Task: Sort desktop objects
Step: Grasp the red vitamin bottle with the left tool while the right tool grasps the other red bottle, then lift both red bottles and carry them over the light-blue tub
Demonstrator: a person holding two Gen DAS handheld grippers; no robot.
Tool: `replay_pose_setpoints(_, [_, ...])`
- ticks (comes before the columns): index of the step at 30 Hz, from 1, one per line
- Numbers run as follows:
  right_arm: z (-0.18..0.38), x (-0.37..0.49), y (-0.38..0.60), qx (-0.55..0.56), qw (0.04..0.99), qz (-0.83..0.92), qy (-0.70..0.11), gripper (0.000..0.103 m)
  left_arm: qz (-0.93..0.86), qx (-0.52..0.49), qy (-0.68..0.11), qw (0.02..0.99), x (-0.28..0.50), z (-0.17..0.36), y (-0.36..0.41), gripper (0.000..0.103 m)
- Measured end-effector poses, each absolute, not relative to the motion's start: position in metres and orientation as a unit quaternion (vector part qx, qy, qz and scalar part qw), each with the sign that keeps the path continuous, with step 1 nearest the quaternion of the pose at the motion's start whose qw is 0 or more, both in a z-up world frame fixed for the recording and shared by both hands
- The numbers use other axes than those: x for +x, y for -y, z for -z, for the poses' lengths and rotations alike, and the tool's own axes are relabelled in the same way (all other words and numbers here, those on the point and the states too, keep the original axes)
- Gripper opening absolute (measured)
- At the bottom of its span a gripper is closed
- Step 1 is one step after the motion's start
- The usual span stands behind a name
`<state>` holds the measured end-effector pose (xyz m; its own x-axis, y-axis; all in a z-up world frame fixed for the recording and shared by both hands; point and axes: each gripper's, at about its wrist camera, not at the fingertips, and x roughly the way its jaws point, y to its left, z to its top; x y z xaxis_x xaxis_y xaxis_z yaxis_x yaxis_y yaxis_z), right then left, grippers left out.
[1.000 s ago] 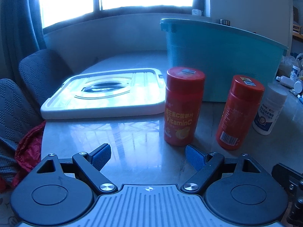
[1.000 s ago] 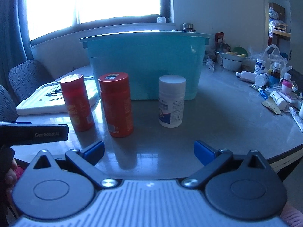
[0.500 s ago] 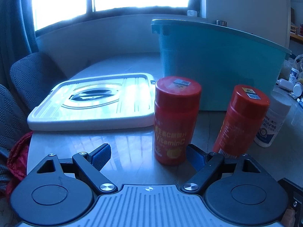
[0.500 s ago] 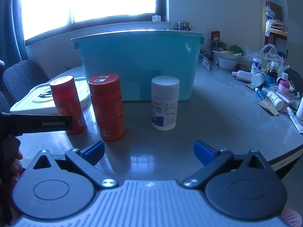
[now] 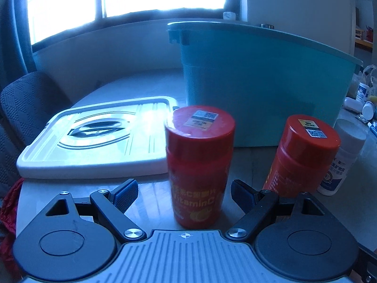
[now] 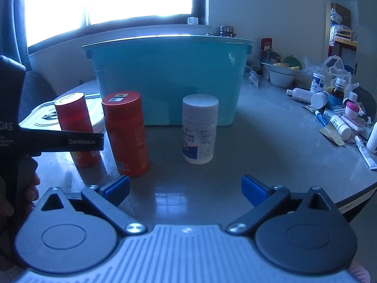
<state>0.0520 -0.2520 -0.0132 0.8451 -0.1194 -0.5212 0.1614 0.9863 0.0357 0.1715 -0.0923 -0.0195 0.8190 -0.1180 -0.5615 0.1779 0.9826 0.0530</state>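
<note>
Bottles are standing upright in a row on a grey worktop (image 6: 271, 141), just in front of a teal bin (image 6: 165, 77). Nearest the left gripper (image 5: 183, 194), a red vitamin C bottle (image 5: 199, 165) is sitting between its open fingers (image 5: 124, 194), neither pad touching it. To its right, a second red bottle (image 5: 304, 153) and a white bottle (image 6: 199, 129) are standing close together. The right gripper (image 6: 185, 188) is hovering with fingers spread wide, facing the white bottle. A white lid (image 5: 94, 139) is lying flat at far left.
</note>
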Motion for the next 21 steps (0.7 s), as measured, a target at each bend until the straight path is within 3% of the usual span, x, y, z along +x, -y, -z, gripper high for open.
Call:
replay_pose_setpoints(3, [0.013, 0.054, 0.253, 0.038, 0.959, 0.074, -0.27, 0.101, 0.082, 0.049, -0.289, 0.953, 0.177, 0.02, 0.095, 0.087])
replay_pose_setpoints(5, [0.012, 0.055, 0.253, 0.039, 0.959, 0.074, -0.27, 0.101, 0.086, 0.053, -0.283, 0.954, 0.18, 0.02, 0.098, 0.059])
replay_pose_setpoints(6, [0.012, 0.056, 0.253, 0.039, 0.959, 0.074, -0.27, 0.101, 0.088, 0.056, -0.281, 0.954, 0.18, 0.019, 0.099, 0.05])
replay_pose_setpoints(21, [0.011, 0.057, 0.248, 0.047, 0.961, 0.066, -0.266, 0.101, 0.076, 0.039, -0.281, 0.956, 0.167, 0.009, 0.072, 0.049])
